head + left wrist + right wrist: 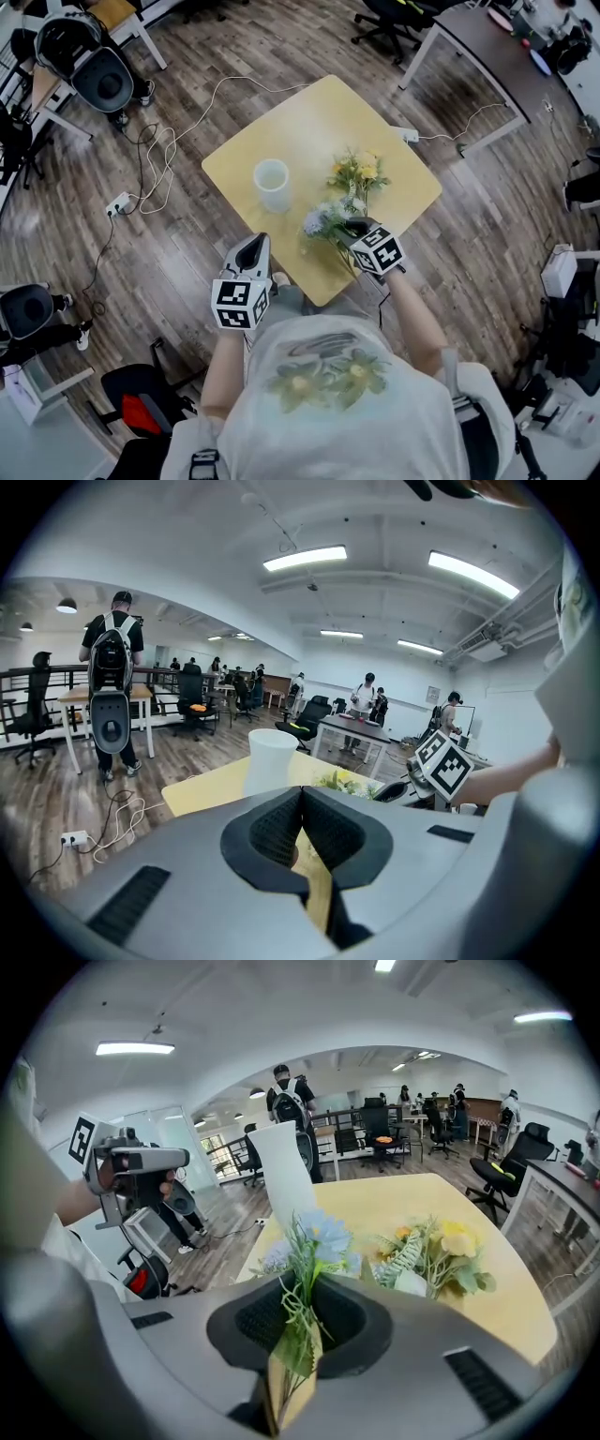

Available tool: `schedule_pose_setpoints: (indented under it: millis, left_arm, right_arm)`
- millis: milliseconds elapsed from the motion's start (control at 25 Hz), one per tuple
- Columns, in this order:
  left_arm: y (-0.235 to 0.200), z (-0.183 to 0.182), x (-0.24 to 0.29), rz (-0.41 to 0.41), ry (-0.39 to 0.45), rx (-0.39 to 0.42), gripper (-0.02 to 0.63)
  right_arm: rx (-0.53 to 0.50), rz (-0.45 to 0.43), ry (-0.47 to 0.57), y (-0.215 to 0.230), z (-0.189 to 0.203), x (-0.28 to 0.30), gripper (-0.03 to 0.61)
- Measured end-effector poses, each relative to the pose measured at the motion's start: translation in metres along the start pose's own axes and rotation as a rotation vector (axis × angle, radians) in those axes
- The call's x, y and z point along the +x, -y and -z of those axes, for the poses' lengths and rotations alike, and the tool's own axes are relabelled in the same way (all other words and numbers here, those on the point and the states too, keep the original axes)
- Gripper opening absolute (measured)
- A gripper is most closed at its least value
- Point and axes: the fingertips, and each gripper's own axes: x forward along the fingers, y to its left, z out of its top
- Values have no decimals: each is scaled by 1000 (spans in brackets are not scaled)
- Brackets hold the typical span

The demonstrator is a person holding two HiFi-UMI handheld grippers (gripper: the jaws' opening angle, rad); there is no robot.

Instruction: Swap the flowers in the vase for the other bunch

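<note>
A white vase (272, 185) stands empty on the square yellow table (309, 122), and it also shows as a tall white vase (271, 758) in the left gripper view. A yellow bunch (358, 172) lies flat on the table to the vase's right. My right gripper (354, 230) is shut on the stems of a blue bunch (322, 221) just above the table's near side. In the right gripper view the blue bunch (314, 1241) rises from between the jaws of the right gripper (300, 1302), with the yellow bunch (441, 1251) beyond. My left gripper (253, 246) hovers at the near left edge; its jaws (302, 794) are shut and hold nothing.
Cables and a power strip (119, 202) lie on the wooden floor left of the table. A second socket block (405, 134) sits at the table's far right edge. A grey desk (487, 47) stands at the back right, with office chairs around. A person with a backpack (112, 667) stands far off.
</note>
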Motion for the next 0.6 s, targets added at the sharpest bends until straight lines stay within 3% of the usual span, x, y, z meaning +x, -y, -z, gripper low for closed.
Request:
schedule_pose_setpoints:
  millis: [480, 600]
  left_arm:
    - [-5, 2, 7, -18, -11, -8, 17]
    - [-6, 1, 9, -18, -12, -10, 18]
  right_arm:
    - [10, -23, 4, 5, 7, 35, 67]
    - [8, -2, 6, 6, 5, 36, 133]
